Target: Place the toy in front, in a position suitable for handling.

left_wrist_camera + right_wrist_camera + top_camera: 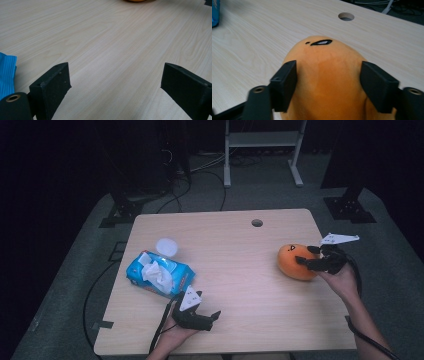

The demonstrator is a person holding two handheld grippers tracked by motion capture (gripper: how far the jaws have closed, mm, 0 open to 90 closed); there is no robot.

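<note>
Right hand-held gripper point(328, 82) straddles the plush point(327, 75), jaws touching, squeeze unclear; left hand-held gripper point(115, 82) wide open, empty; lifting remains.

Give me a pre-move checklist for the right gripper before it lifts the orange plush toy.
1. Jaws straddle the orange plush toy: ok, one jaw on each side in the right gripper view.
2. Right gripper firmly clamped: cannot tell; the jaws sit against the toy's sides, but the squeeze is not visible.
3. Toy resting on the table: ok.
4. Path around toy free: ok; the blue tissue pack and the white lid lie far across the table.
5. Left gripper out of the way: ok, open over bare wood near the table's front edge.
</note>
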